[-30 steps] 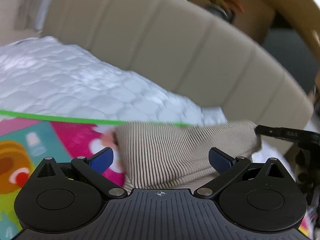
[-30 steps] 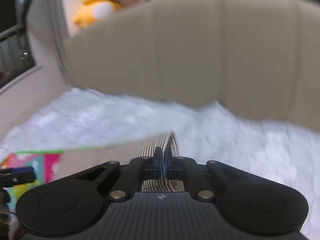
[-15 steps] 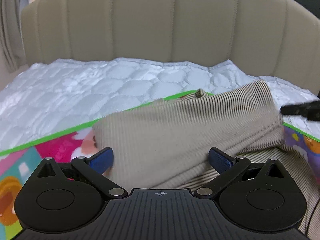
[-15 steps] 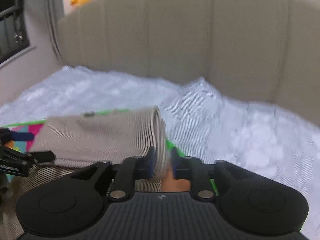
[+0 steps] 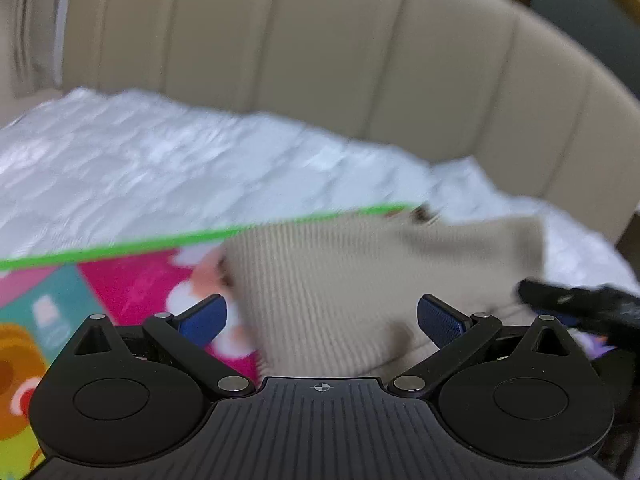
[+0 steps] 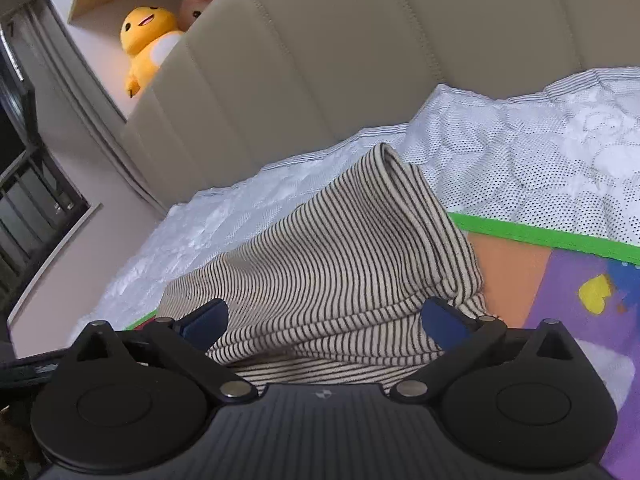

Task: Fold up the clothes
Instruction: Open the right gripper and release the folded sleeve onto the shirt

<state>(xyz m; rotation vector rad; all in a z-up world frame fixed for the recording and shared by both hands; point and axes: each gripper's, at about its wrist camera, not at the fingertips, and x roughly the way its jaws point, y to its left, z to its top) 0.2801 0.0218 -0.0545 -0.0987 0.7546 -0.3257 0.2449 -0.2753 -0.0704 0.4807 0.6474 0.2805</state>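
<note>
On the bed, right gripper (image 6: 324, 318) jaws opening wide, blue pads clear of the striped garment (image 6: 340, 272) lying between them. Left gripper (image 5: 320, 316) likewise spread, gripping nothing, the garment's folded edge (image 5: 360, 280) between its fingers. Garment doubled over on a bright play mat (image 6: 580, 280) with a green border, over a white quilted mattress (image 6: 540, 152). Beyond, a beige padded headboard (image 6: 340, 52) and a yellow plush toy (image 6: 146, 40).
</note>
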